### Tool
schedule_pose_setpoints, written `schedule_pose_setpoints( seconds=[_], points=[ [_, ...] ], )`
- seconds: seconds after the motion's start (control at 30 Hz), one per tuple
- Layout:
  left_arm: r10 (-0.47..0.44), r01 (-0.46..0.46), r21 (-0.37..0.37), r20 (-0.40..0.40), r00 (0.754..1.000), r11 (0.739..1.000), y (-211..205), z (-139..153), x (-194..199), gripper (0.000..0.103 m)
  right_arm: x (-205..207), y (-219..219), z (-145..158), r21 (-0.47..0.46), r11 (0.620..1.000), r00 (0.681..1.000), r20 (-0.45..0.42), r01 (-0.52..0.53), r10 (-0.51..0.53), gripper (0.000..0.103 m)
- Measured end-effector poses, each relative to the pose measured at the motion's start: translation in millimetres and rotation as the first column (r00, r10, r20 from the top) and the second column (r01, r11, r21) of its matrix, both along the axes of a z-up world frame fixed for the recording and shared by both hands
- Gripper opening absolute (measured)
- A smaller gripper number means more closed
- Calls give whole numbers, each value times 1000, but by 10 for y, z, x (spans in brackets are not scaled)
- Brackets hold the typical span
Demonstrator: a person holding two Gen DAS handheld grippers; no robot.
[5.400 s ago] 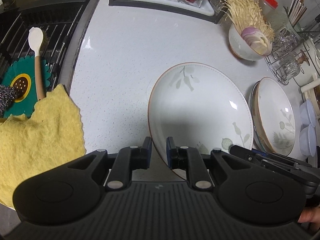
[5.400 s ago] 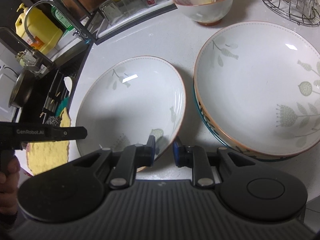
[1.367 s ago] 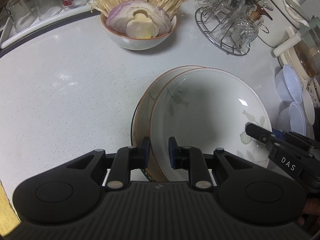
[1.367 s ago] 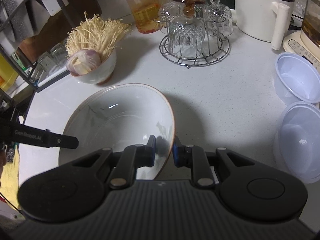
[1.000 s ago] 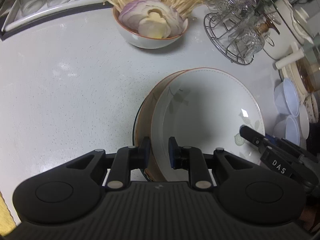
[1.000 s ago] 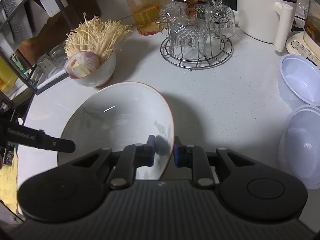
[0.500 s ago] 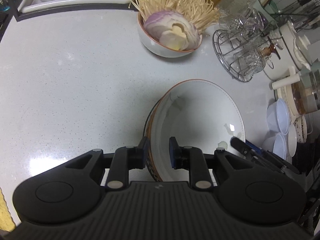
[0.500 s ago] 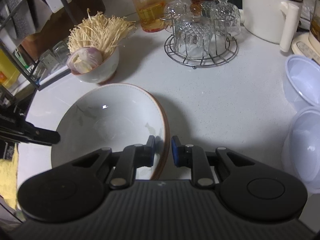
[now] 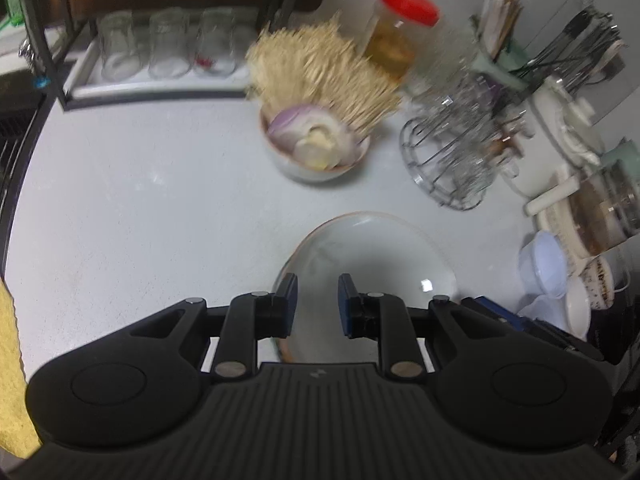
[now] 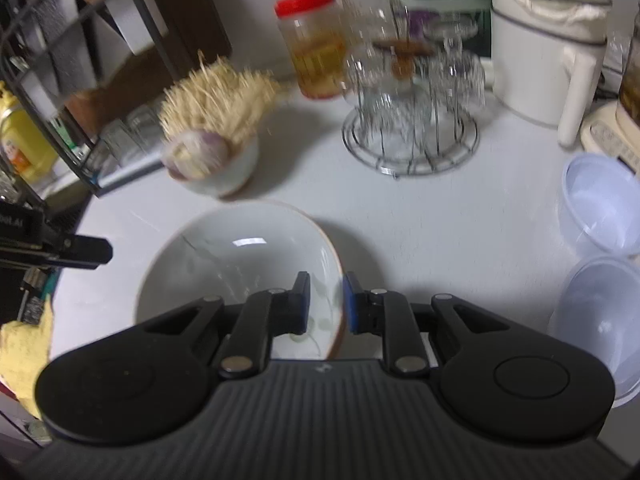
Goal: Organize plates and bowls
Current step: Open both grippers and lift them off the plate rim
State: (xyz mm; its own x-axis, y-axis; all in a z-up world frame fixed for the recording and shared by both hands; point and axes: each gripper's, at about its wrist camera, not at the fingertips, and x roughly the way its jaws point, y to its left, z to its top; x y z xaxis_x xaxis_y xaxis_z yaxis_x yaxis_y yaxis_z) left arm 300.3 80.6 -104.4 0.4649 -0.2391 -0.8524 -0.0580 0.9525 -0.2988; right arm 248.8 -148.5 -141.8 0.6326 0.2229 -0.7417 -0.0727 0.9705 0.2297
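Observation:
A white leaf-pattern plate (image 9: 372, 252) rests nested on the stack on the white counter; it also shows in the right wrist view (image 10: 240, 264). My left gripper (image 9: 314, 304) is open, its jaws apart above the stack's left rim, holding nothing. My right gripper (image 10: 326, 302) is open, its jaws either side of the stack's right rim without gripping it. Both views are blurred by motion.
A bowl of onion and enoki mushrooms (image 9: 316, 148) stands behind the stack. A wire rack of glasses (image 9: 452, 160), a red-lidded jar (image 9: 396, 36), a white cooker (image 10: 544, 48) and clear plastic bowls (image 10: 600, 208) lie to the right. A yellow cloth (image 9: 12, 360) is at left.
Both grippers have opened, let go of the plate stack and risen and pulled back from it. The stack stays on the counter.

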Motion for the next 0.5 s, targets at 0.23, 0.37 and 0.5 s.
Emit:
schedule_pose_setpoints(
  seconds=[0.23, 0.37, 0.5],
  points=[
    [-21, 20, 6, 139, 990, 1000, -212, 536, -191, 24, -178, -40, 498, -1, 1000, 995, 103, 2, -2, 21],
    [-33, 32, 9, 188, 982, 999, -224, 723, -340, 24, -311, -44, 725, -7, 1000, 989, 146, 17, -16, 21],
    [-46, 48, -5, 205, 978, 999, -171, 771, -473, 24, -477, -17, 893, -5, 999, 983, 182, 38, -36, 21]
  ],
)
